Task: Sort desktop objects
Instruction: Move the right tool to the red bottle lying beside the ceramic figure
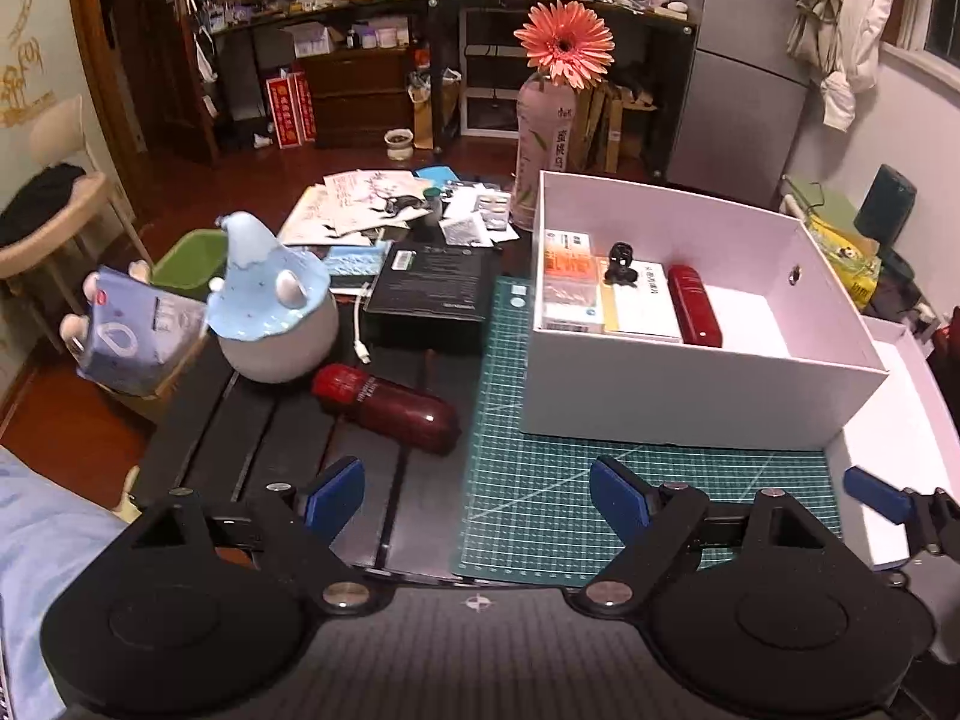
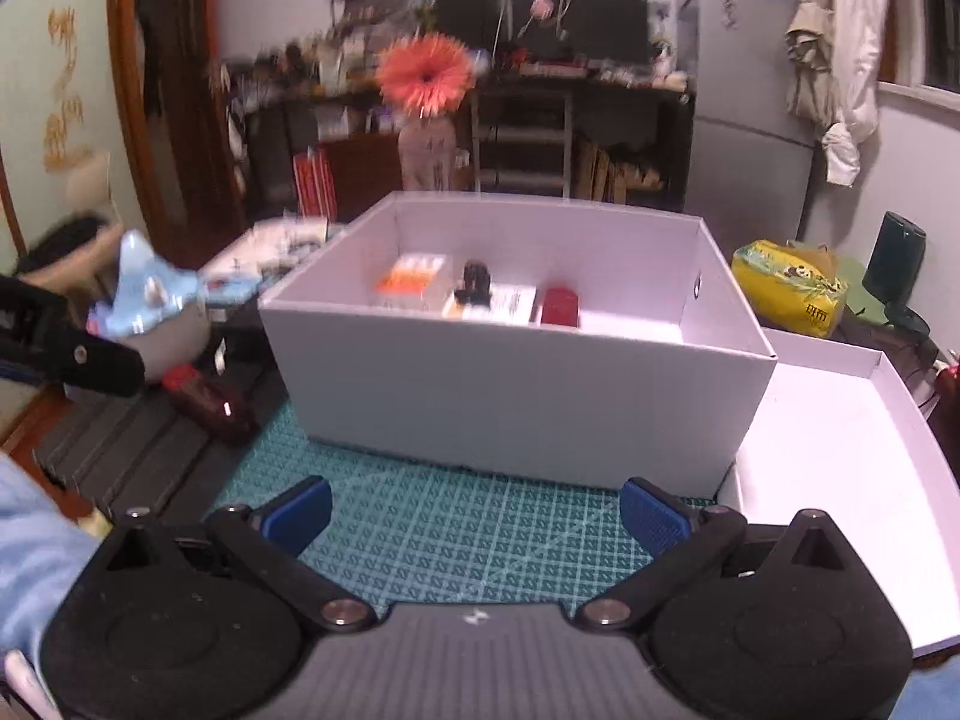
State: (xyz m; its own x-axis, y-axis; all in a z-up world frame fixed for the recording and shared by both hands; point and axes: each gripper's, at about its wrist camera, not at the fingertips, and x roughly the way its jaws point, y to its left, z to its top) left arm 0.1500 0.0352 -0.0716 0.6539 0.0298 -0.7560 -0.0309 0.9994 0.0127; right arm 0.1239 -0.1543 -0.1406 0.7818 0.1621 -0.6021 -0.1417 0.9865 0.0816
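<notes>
left gripper (image 1: 477, 495) jaws spread, empty | right gripper (image 2: 474, 516) likewise | next, I'd guess — dark red bottle (image 1: 384, 405) left of white box (image 1: 690, 396): straddle its middle crosswise

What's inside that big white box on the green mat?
The white box holds an orange-and-white packet, a flat white packet with a small black figure on it, and a dark red tube. The near wall hides the front floor.
</notes>
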